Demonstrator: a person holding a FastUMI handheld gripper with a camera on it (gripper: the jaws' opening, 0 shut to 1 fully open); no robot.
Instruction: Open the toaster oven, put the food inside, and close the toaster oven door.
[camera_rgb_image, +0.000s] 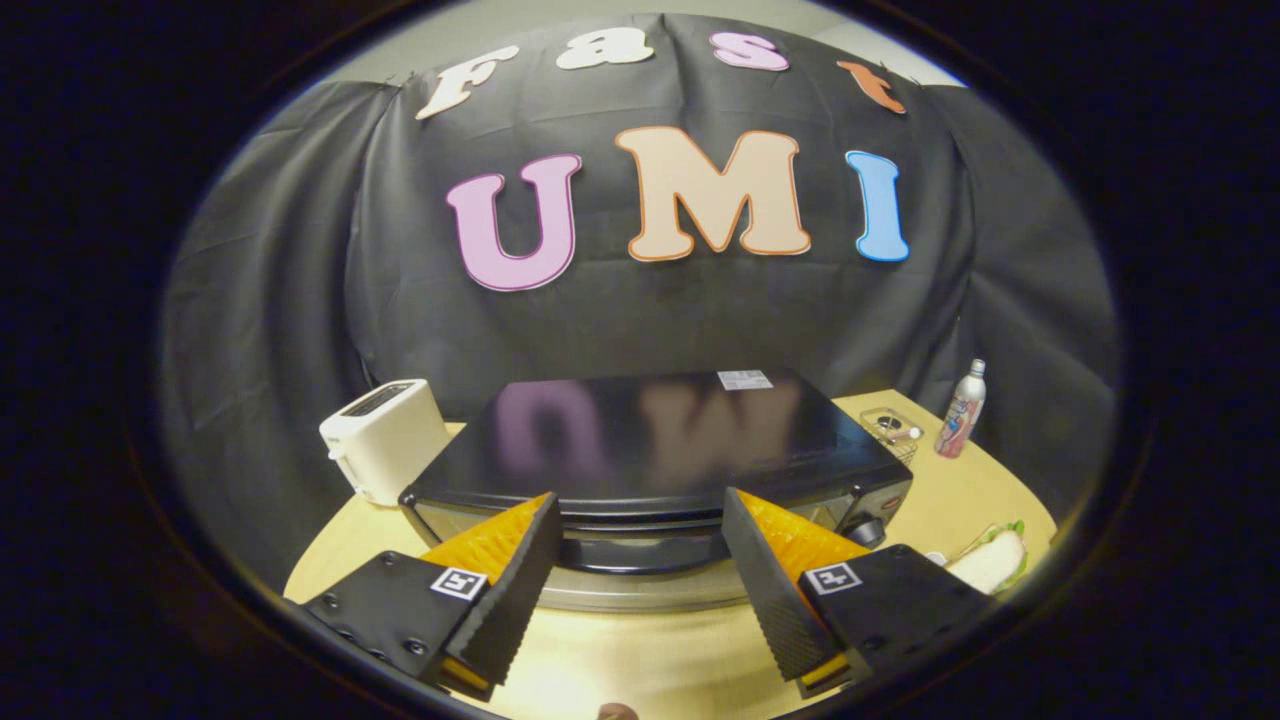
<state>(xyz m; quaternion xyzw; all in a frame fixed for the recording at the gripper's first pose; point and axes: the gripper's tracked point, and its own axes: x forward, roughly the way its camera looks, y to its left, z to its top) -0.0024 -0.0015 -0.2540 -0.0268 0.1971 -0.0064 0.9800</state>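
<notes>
With the door not yet pulled down, I'm at the opening step. My hand-held gripper (640, 530) hangs spread wide, nothing between the fingers, just in front of and slightly above the toaster oven (650, 450). The fingertips bracket the dark handle (645, 552) along the door's top edge, one on each side of its middle, but I can't tell whether either finger touches it. No pinch yet.

The oven sits mid-surface, glossy black top, control knob (868, 530) at its front, beyond my right finger. Door looks shut from here, though I only see its upper strip. The sandwich (993, 562), the food I judge, lies on the wooden surface (940, 500) beside my right finger, apart from the oven.

Other stuff: white toaster (385, 440) just beside the oven on the far side of my left finger; small wire basket (890, 432) and a spray bottle (962, 410) behind the oven on the sandwich's side.

Next move, my guess: drop lower, get the fingers around the handle, close, then pull down and toward me along the door's hinge arc. Risk is slipping off the smooth handle, or dragging the whole oven forward. Food pick-up comes after that.
</notes>
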